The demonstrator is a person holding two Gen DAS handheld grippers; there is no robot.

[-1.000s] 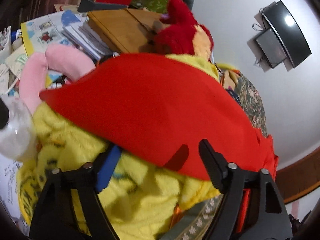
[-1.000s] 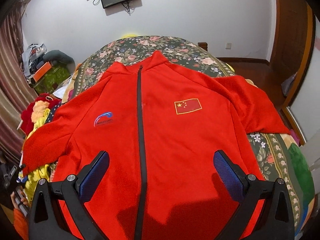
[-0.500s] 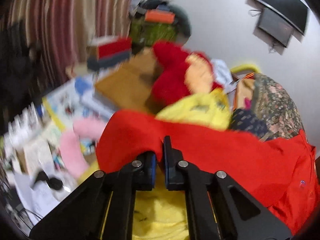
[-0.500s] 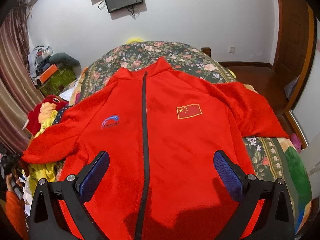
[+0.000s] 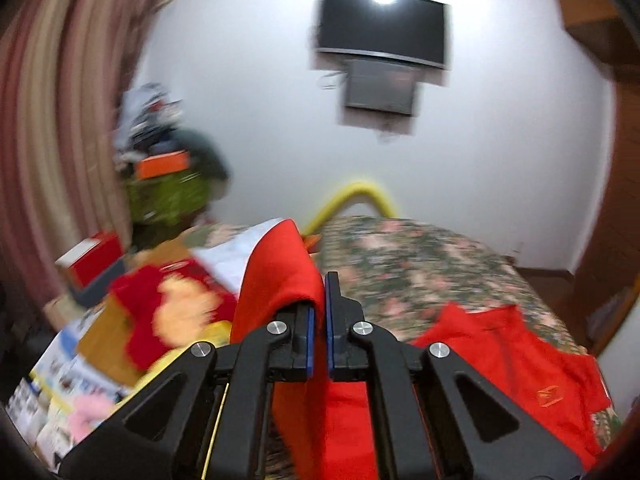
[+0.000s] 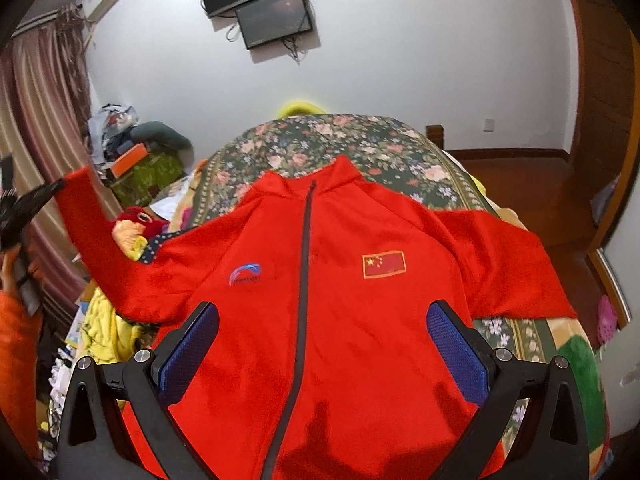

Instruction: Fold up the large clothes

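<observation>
While my left gripper (image 5: 318, 312) pinches the red jacket's (image 5: 512, 364) sleeve (image 5: 280, 276) shut and lifted, I judge the sleeve fold begun. From the right, my right gripper (image 6: 320, 344) hovers open over the jacket spread on the floral bed (image 6: 360, 140); next, carry that sleeve rightward across the chest.

a bed (image 6: 360, 140) with a dark floral cover carries the things. a red zip jacket (image 6: 340, 320) lies front-up directly on it, its body spread flat.
</observation>
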